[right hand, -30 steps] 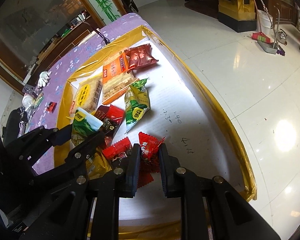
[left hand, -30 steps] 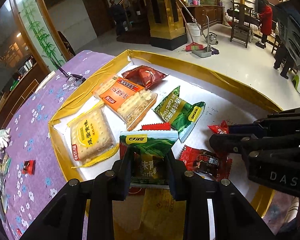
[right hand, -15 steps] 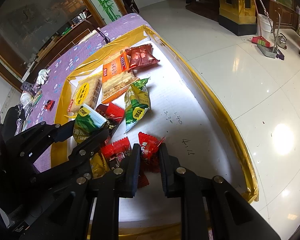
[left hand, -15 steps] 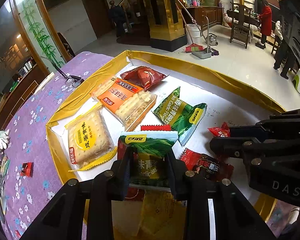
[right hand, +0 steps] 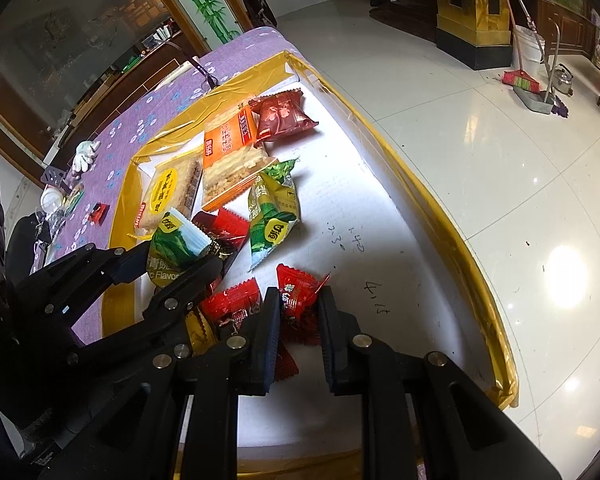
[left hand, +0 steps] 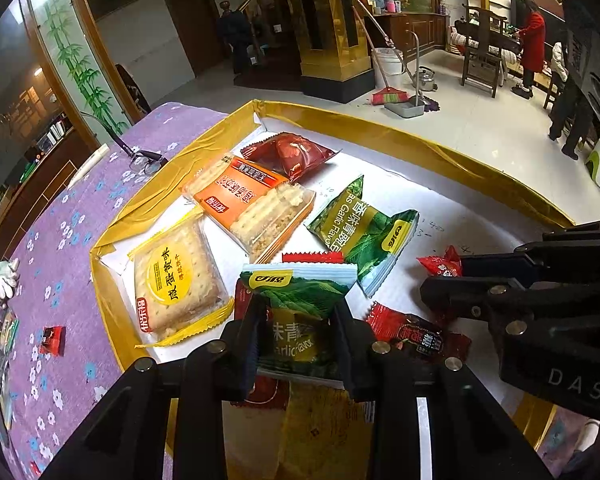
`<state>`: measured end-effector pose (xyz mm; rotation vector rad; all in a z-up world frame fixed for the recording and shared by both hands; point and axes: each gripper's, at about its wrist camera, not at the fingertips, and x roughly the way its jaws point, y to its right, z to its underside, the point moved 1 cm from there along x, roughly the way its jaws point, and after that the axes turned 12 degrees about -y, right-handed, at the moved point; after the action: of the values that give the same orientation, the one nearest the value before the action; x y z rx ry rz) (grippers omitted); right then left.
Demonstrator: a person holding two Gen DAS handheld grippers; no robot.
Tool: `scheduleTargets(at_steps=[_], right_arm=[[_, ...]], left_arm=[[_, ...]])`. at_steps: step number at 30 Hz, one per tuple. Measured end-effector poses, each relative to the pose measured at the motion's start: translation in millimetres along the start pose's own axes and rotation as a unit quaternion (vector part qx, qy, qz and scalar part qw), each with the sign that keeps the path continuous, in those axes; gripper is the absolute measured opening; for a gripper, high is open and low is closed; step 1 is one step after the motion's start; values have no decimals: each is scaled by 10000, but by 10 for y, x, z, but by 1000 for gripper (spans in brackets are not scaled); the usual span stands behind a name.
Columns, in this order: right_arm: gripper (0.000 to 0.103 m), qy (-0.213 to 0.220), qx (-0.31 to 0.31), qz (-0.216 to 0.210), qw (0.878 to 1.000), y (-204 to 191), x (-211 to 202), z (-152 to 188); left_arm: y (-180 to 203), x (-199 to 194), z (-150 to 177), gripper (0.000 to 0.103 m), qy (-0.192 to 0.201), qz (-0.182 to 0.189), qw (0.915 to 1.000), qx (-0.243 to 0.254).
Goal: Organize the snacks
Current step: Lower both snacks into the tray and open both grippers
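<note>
While the left gripper clamps a green pea packet above the white tray, the right gripper grips a red candy near the tray's front.

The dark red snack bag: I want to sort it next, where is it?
The dark red snack bag lies at the tray's far corner in both views, touching the orange cracker pack, away from both tools.
</note>
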<state>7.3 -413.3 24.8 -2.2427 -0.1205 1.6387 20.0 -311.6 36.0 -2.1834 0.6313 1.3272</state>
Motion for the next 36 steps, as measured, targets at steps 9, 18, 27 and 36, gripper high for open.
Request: scheduleTargets(at_steps=[9,18,27,36], right_arm=[[18,5,-4,64,10000,-7,5,-49],[19,44,104,132,9998,3,-31,-22],[34,225,90,214,9995,-20,-151,35],[41,378,172,251,9988,-32,-289,118]], left_arm=[[-24,24,-16,35,0,10,10000,-30],[-38,11,-14,35,10,18,10000,-70],[-43,-9,-11,39,23,30,10000,-91],[-104,-110,21,51,138,46,9998,-138]])
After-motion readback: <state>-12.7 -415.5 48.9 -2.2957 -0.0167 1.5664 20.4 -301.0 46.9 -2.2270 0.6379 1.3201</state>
